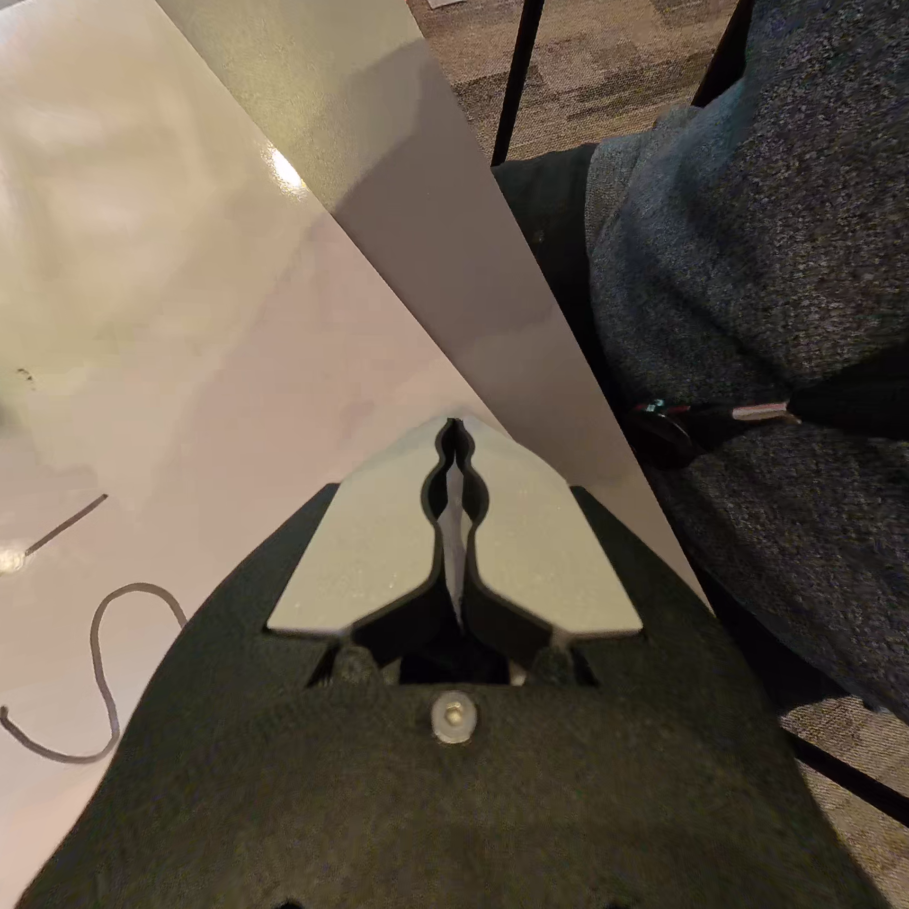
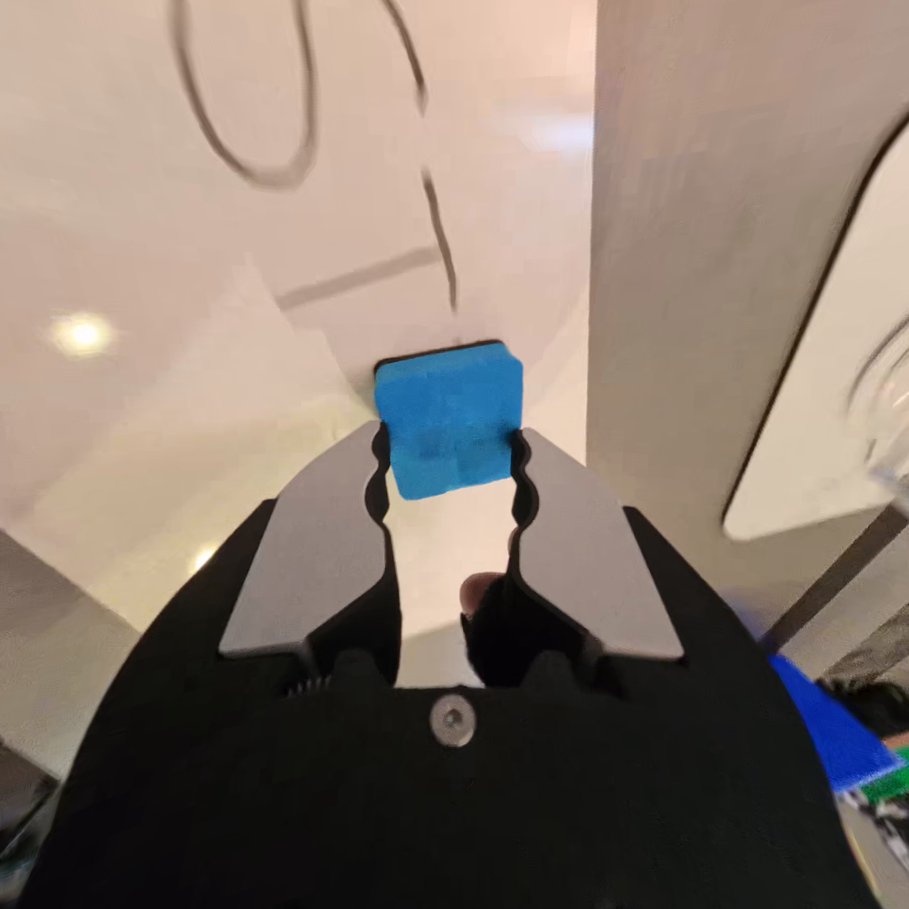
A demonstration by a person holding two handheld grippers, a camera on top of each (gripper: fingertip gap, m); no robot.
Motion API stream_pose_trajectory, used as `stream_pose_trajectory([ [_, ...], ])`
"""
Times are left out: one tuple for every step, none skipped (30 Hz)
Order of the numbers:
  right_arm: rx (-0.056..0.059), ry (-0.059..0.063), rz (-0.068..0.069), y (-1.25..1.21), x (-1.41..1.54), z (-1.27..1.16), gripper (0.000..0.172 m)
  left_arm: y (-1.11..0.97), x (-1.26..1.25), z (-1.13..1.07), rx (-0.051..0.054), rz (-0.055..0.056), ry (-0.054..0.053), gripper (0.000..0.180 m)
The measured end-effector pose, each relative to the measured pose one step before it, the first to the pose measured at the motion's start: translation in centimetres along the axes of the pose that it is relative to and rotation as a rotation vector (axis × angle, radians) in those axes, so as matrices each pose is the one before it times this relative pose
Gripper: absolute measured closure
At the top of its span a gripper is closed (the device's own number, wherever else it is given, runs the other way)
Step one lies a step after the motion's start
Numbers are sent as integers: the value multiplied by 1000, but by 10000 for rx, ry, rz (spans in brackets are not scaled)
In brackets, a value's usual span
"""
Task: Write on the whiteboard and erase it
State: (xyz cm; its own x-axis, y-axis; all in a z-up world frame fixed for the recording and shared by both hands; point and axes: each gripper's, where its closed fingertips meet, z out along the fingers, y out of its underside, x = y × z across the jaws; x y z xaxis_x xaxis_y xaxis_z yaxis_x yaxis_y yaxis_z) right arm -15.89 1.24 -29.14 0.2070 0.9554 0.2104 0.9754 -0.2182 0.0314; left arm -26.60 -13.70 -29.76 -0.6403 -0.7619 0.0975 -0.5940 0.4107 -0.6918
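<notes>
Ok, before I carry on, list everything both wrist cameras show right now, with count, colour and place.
whiteboard: one, glossy white, lying on the table
marker strokes: several, dark, ahead of the eraser
eraser: one, blue with a dark underside, on the board
table: one, grey, under the board
carpet: grey, beyond the table edge
sleeve: grey knit, beside the table
left gripper: shut, empty, over the board's corner
right gripper: pads pressing the eraser's sides
</notes>
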Motion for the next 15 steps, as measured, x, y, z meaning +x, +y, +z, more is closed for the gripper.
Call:
stream_pose_trajectory([
  [-467,-387,-186,1750,-510,-73,123,6,-18,9,-2,38,-69,179],
  [188,-622,-446,91,-1466,-331,123,-4,-7,12,-3,23,-32,179],
  [849,-589,-398,-1888,-1480,-440,123,-5,4,-4,2,-25,39,179],
  [682,403,-325,-2020,291,113,123,-12,-6,1,7,-61,82,179],
  [-540,1522,28,256,2618,412,122,0,1,-5,6,-49,57,179],
  [-558,249,617,1336,1203,237,123,6,6,13,0,10,-17,179],
  [-349,-568,499,1839,-163,5,123,13,-9,-7,-2,50,-77,179],
  [-251,-602,-67,1620,-1015,-210,123,7,-17,-7,-1,35,-70,179],
  [231,-795,-181,-52,-1768,-404,123,-4,-6,4,-1,-9,-5,180],
  [627,-240,-500,-1642,-1109,-210,123,-16,-10,13,2,-48,58,180],
  [422,709,-364,-1738,697,200,123,-13,-16,4,4,-52,74,180],
  [-265,1092,175,-217,1955,404,122,-13,-6,-4,4,-37,46,179],
  [-309,-23,572,777,708,95,123,2,6,2,2,6,-14,179],
  [-445,-383,190,1663,-21,-52,122,11,-10,10,-3,55,-76,179],
  [-57,-641,-162,768,-952,-256,123,5,2,4,-6,58,-82,180],
])
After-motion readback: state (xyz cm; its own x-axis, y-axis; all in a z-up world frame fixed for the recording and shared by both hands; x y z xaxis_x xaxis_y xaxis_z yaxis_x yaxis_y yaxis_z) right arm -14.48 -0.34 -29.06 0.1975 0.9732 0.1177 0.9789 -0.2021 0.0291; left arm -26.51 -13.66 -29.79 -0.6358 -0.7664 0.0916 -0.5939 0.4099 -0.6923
